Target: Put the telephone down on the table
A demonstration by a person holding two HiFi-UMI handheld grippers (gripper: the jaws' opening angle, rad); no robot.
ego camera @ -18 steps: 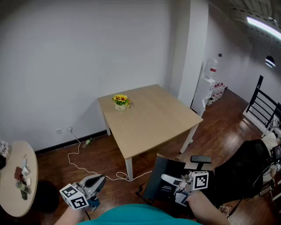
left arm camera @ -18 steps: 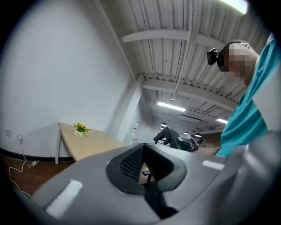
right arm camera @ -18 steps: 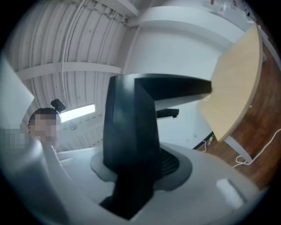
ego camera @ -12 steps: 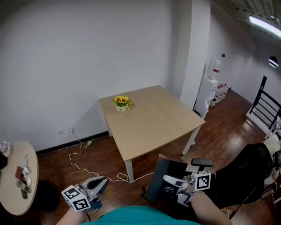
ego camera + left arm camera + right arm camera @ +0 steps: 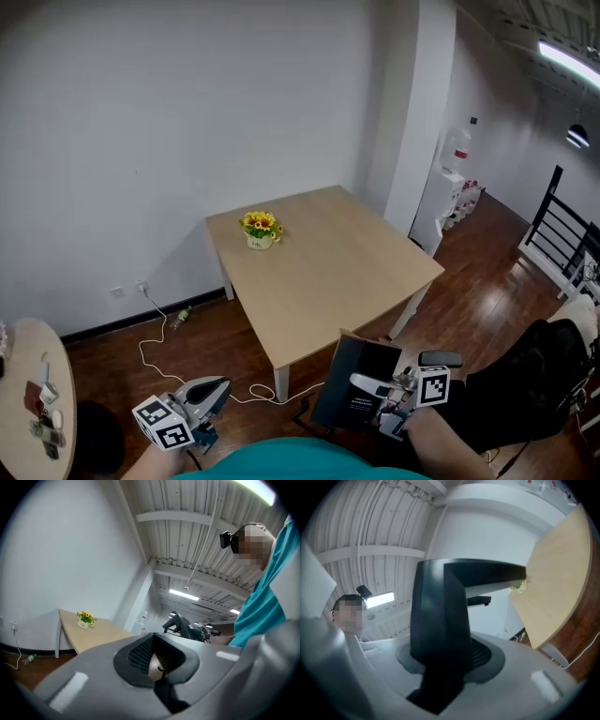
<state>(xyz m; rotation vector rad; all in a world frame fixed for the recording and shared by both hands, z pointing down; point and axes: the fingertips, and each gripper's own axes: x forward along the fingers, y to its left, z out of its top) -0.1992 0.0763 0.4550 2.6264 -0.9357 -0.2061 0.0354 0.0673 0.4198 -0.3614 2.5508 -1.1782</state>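
Short of the table [image 5: 337,262], the right gripper [image 5: 367,388] clamps a black telephone [image 5: 339,373]; the left gripper [image 5: 215,388] has its jaws narrowly apart and empty.

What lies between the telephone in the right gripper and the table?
Head view: only a strip of wood floor, crossed by a white cable, separates the telephone in the right gripper from the table.

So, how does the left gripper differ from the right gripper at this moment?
The right gripper is shut on the black telephone; the left gripper holds nothing, its jaws slightly apart. The telephone fills the middle of the right gripper view; the left gripper view looks freely to the table. Both are held low, short of the table.
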